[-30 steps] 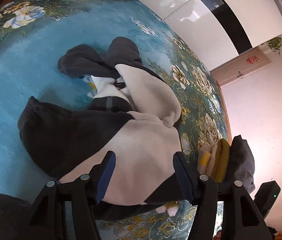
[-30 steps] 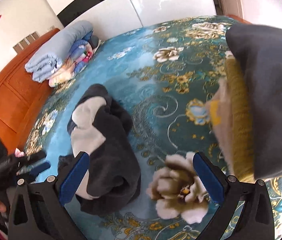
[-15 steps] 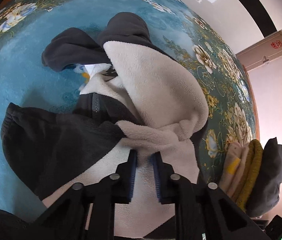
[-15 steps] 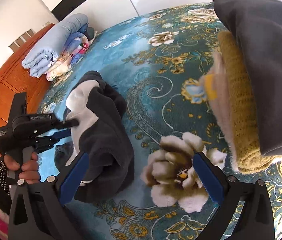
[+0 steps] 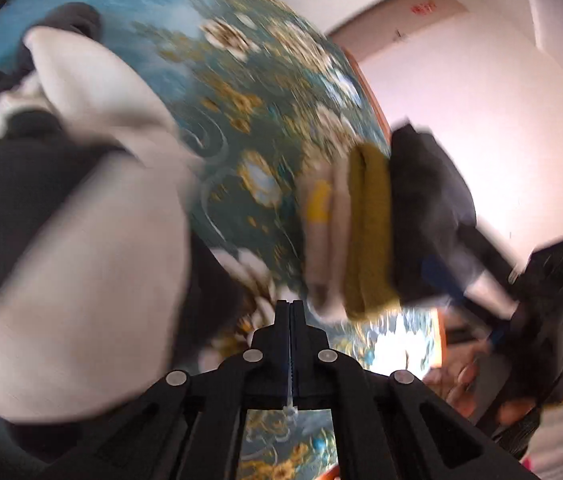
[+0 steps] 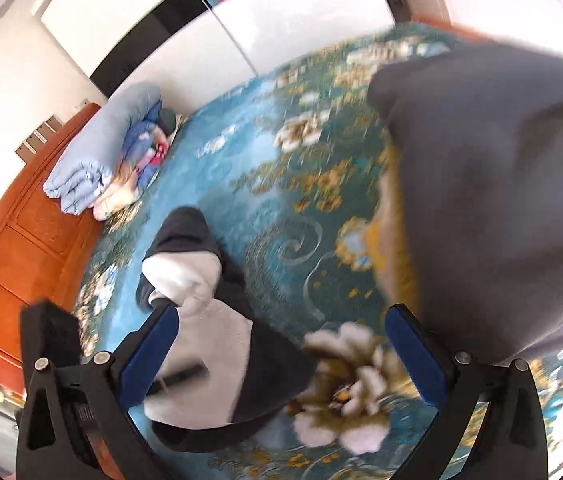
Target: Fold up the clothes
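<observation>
Already a stack of folded clothes [image 5: 365,232] waits, yet the fleece jacket [image 6: 217,344] lies crumpled; left gripper [image 5: 289,312] jaws pressed together on nothing visible, right gripper [image 6: 281,356] spread.

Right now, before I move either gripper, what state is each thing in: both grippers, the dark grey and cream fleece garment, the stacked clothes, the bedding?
Left gripper: shut, jaws just closed, no cloth visible between them.
Right gripper: open, empty.
Dark grey and cream fleece garment: crumpled, unfolded.
Stack of grey, mustard and beige clothes: folded, piled.
Light blue quilt: folded up.
</observation>
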A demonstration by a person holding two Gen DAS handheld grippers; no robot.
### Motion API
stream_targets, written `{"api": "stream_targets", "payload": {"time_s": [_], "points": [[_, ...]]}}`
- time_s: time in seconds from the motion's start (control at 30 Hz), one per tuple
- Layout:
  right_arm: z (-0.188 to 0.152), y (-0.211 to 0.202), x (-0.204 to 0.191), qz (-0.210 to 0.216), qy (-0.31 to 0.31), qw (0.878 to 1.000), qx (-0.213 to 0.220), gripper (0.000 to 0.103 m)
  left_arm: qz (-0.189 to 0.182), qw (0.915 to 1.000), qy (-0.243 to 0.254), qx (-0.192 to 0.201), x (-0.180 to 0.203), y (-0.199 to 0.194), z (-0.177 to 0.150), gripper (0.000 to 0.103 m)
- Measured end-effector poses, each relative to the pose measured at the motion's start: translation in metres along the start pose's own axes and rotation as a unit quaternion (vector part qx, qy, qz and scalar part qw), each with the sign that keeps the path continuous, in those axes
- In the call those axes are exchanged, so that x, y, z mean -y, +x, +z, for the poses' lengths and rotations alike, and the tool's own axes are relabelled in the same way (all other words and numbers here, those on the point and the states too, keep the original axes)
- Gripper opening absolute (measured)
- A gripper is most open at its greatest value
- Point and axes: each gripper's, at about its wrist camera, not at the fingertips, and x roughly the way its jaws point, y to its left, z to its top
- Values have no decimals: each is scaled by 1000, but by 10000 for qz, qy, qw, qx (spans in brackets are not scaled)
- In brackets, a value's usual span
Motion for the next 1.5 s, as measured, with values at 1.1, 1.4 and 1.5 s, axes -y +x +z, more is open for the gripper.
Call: {"api": "stream_targets", "payload": {"time_s": [1.1, 1.4, 1.5], "points": [[17, 270, -251, -47, -3289, 9274, -1779, 103, 859, 9489, -2343, 1932, -167, -154, -53, 50], [23, 311, -224, -959, -3028, 9237, -2142, 80, 781, 9511, -2263, 1950, -176, -154, -50, 56], [28, 311, -208, -617, -2318, 9377, -2513, 56, 761, 9507, -2268, 1975, -178, -154, -50, 56]]}}
